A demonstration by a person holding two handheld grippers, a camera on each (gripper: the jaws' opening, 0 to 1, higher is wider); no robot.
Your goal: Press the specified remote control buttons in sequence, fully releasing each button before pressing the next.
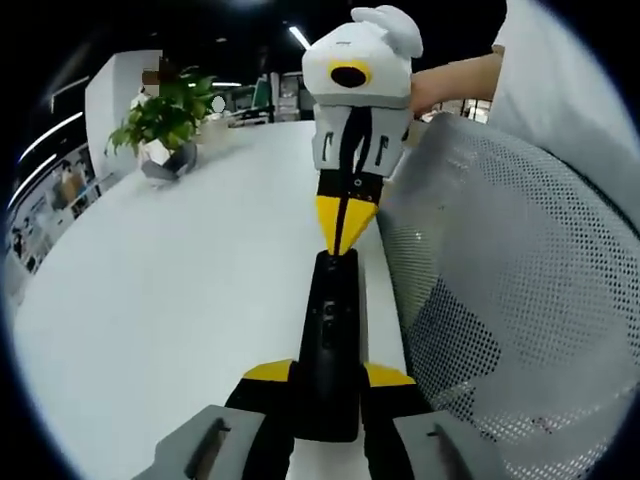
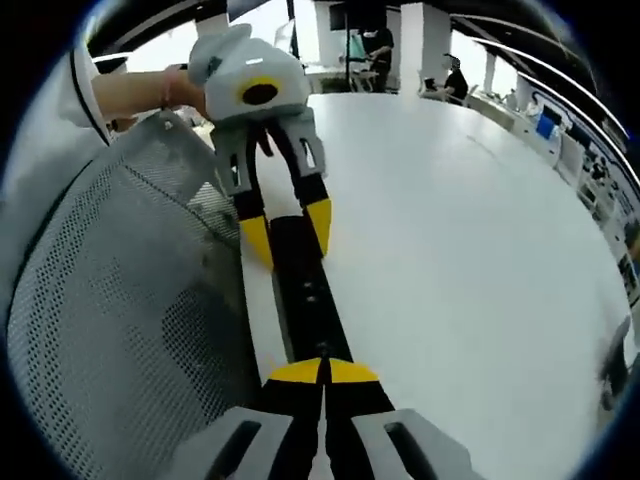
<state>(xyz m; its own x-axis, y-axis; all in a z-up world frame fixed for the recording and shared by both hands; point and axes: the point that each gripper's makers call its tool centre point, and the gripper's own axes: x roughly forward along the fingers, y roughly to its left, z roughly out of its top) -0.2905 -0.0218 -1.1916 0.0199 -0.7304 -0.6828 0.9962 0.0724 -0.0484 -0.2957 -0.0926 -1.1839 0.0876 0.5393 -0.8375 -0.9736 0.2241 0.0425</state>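
A large white table (image 1: 180,290) filled most of both views, its broad top bare and open beyond the working spot. Beside the table's near edge stood a grey mesh chair back (image 1: 520,300), close against the remote. Far across the table sat a dark faceted pot (image 1: 165,160), which held a leafy green plant (image 1: 165,115). A person's forearm (image 1: 455,80) reached in behind the chair.

A long black remote control (image 1: 330,340) lay on the table right along that edge, with little room between it and the chair.

In the left gripper view, the left gripper (image 1: 328,385) stood with its yellow-tipped jaws narrowly apart, one on each side of the remote's near end and touching it. The right gripper (image 1: 343,235) pointed in from the far side, its jaws closed together, tips meeting the remote's far end.

In the right gripper view, those closed tips rested on the remote's end.
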